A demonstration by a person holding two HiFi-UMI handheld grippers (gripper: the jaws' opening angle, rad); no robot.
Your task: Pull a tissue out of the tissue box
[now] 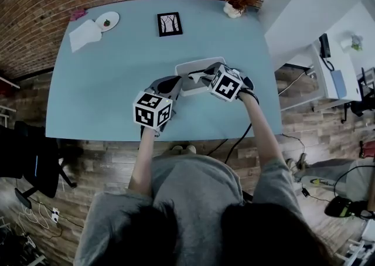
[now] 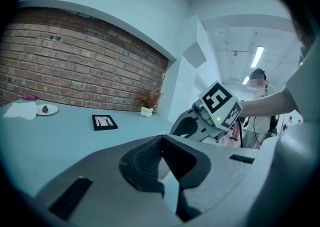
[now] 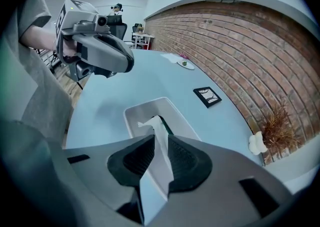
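The white tissue box (image 1: pixel 198 65) lies on the light blue table (image 1: pixel 105 83), near its front edge. In the right gripper view a white tissue (image 3: pixel 155 126) rises from the slot of the tissue box (image 3: pixel 132 117), and my right gripper (image 3: pixel 159 147) is shut on it just above the box. In the head view the right gripper (image 1: pixel 198 76) is over the box's middle. My left gripper (image 1: pixel 177 86) is at the box's left end. Its jaws meet at the tips in the left gripper view (image 2: pixel 161 141), with a bit of white showing behind them.
A framed picture (image 1: pixel 169 23) lies behind the box. Further back are a dried plant in a white pot (image 1: pixel 234 1), a small plate (image 1: pixel 107 21) and a white cloth (image 1: pixel 85 35). A brick wall runs behind the table. A dark chair (image 1: pixel 29 159) stands at the left.
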